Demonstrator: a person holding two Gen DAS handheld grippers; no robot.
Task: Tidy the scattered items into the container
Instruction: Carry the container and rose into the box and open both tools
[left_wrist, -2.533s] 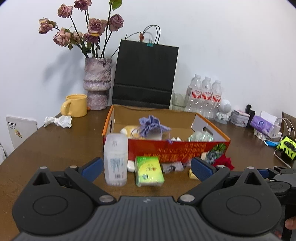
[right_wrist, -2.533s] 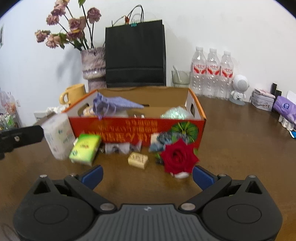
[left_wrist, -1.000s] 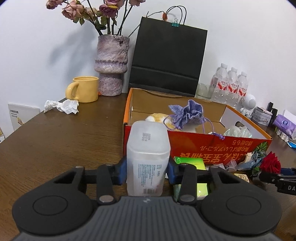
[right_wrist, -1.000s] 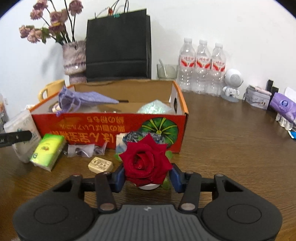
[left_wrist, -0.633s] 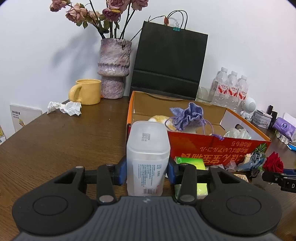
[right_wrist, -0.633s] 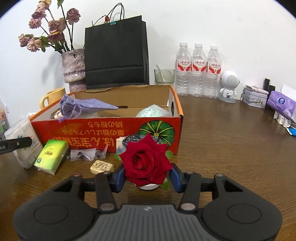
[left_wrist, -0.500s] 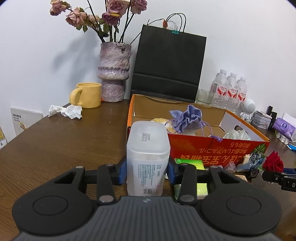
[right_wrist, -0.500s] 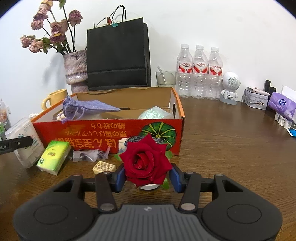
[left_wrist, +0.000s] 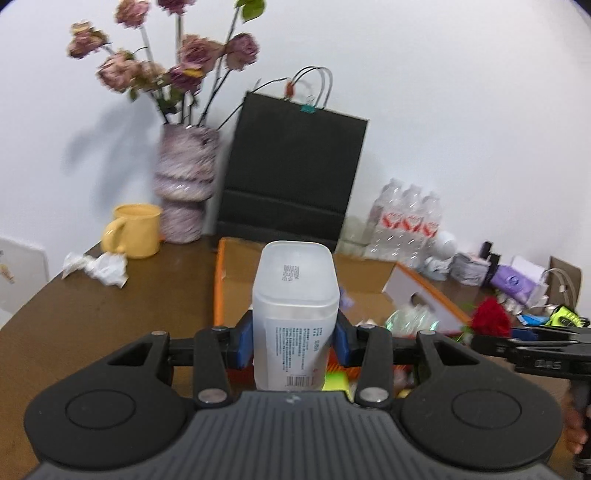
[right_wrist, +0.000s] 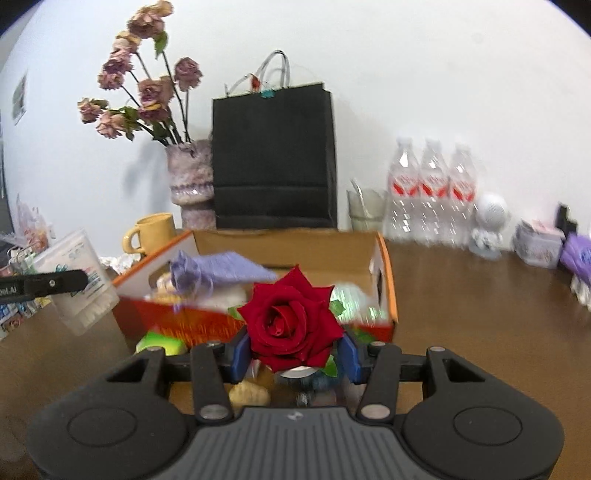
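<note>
My left gripper (left_wrist: 293, 341) is shut on a translucent white plastic jar (left_wrist: 295, 314) and holds it in the air in front of the orange cardboard box (left_wrist: 220, 280). My right gripper (right_wrist: 291, 354) is shut on a red rose (right_wrist: 291, 321) and holds it raised near the box's front wall (right_wrist: 192, 325). The box holds a purple drawstring pouch (right_wrist: 218, 273) and a shiny clear packet (right_wrist: 351, 295). The jar also shows at the left of the right wrist view (right_wrist: 79, 284), the rose at the right of the left wrist view (left_wrist: 491, 319). A green packet (right_wrist: 160, 343) and a tan bar (right_wrist: 249, 395) lie on the table below.
Behind the box stand a black paper bag (right_wrist: 273, 162), a vase of dried roses (right_wrist: 190, 177), a yellow mug (right_wrist: 151, 232), a glass (right_wrist: 365, 210) and three water bottles (right_wrist: 432, 188). Crumpled tissue (left_wrist: 96, 264) lies left. Small items (left_wrist: 513, 284) crowd the right edge.
Both grippers have lifted their loads off the table and moved toward the box. The jar and the rose now sit higher against the box, and the view is blurred by motion.
</note>
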